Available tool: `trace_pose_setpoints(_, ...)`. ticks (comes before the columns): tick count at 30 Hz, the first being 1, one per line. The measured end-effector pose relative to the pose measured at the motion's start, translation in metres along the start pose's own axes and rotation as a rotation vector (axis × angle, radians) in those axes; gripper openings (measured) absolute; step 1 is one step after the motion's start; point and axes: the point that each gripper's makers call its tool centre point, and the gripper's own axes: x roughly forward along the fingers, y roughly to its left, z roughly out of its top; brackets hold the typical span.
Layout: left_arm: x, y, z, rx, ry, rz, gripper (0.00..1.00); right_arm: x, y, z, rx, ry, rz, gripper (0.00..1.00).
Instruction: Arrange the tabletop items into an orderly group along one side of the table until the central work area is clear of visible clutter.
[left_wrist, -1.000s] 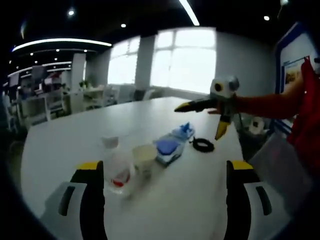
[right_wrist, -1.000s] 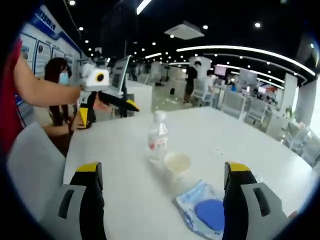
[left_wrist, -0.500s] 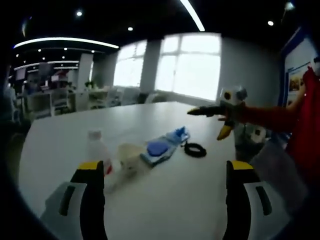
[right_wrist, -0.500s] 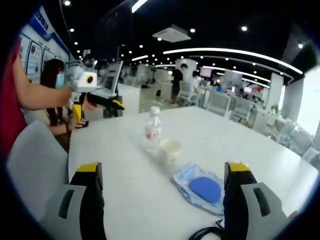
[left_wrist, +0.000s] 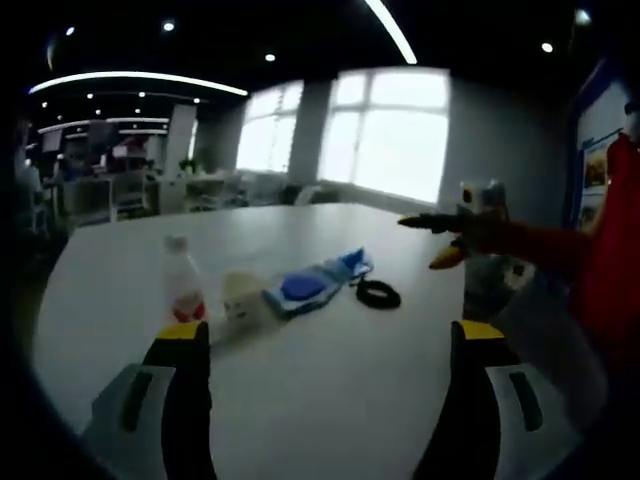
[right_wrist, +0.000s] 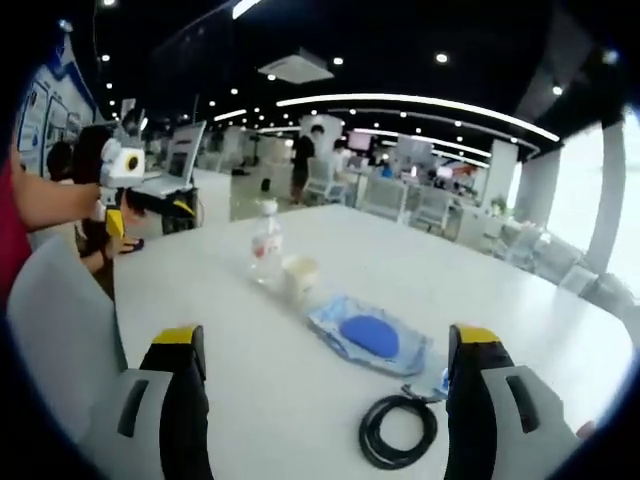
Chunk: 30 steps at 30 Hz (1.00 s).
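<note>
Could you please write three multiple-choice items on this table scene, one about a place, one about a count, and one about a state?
1. What lies nearest the right tongs?
A. bottle
B. black cable coil
C. cup

2. How many bottles stand on the table?
A. one
B. two
C. three

3. How are the left tongs?
A. shut on the cup
B. shut on the bottle
C. open, holding nothing

Answers:
1 B, the black cable coil lies between its jaws' tips.
2 A, a single bottle stands beside the cup.
3 C, jaws wide apart over bare table.

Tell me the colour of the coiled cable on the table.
Black; the coiled cable shows best in the right gripper view.
</note>
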Motion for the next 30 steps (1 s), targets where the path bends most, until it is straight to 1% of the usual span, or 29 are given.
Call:
trace_pose_setpoints(2,0.000,0.000,-0.001,0.002,-0.007,0.002,0.97,-0.004,-0.006,-0.007,0.007,0.010,-0.057,0.99)
trace_pose_setpoints(4,0.000,-0.002,-0.002,-0.009,-0.015,0.002,0.97,-0.007,-0.010,-0.012,0.043,0.008,-0.089,0.99)
trace_pose_setpoints(7,0.000,-0.003,-0.006,-0.019,-0.021,0.009,0.96,-0.016,-0.027,-0.026,0.110,0.029,-0.199,0.95)
trace_pose_setpoints(8,0.001,-0.004,-0.008,-0.021,-0.023,0.014,0.96,-0.021,-0.032,-0.035,0.138,0.059,-0.243,0.95)
trace_pose_setpoints(10,0.000,-0.004,-0.011,-0.028,-0.025,0.018,0.96,-0.024,-0.032,-0.035,0.135,0.047,-0.255,0.95)
trace_pose_setpoints(12,0.000,-0.005,-0.011,-0.034,-0.030,0.020,0.96,-0.026,-0.032,-0.038,0.137,0.052,-0.275,0.96)
trace_pose_setpoints(15,-0.002,-0.006,-0.009,-0.048,-0.047,0.023,0.97,-0.027,-0.028,-0.040,0.155,0.050,-0.273,0.97)
trace_pose_setpoints(17,-0.003,-0.006,-0.008,-0.051,-0.055,0.025,0.97,-0.028,-0.022,-0.042,0.154,0.048,-0.257,0.98)
trace_pose_setpoints(20,-0.005,-0.005,-0.010,-0.051,-0.049,0.027,0.97,-0.031,-0.020,-0.046,0.148,0.050,-0.258,0.98)
trace_pose_setpoints(21,-0.006,-0.006,-0.011,-0.055,-0.045,0.027,0.96,-0.036,-0.021,-0.051,0.161,0.061,-0.274,0.98)
trace_pose_setpoints(23,-0.009,-0.008,-0.013,-0.052,-0.048,0.021,0.95,-0.039,-0.021,-0.054,0.175,0.057,-0.277,0.98)
trace_pose_setpoints(24,-0.011,-0.011,-0.014,-0.057,-0.059,0.014,0.96,-0.041,-0.018,-0.054,0.187,0.049,-0.274,0.98)
trace_pose_setpoints(26,-0.012,-0.013,-0.016,-0.056,-0.076,0.005,0.95,-0.041,-0.013,-0.052,0.181,0.024,-0.259,0.98)
trace_pose_setpoints(27,-0.012,-0.013,-0.017,-0.056,-0.078,0.006,0.95,-0.039,-0.010,-0.048,0.169,-0.007,-0.243,0.98)
trace_pose_setpoints(28,-0.012,-0.014,-0.017,-0.059,-0.083,0.004,0.95,-0.039,-0.010,-0.042,0.155,-0.043,-0.248,0.97)
trace_pose_setpoints(30,-0.009,-0.013,-0.018,-0.080,-0.086,0.007,0.95,-0.040,-0.008,-0.042,0.152,-0.048,-0.253,0.97)
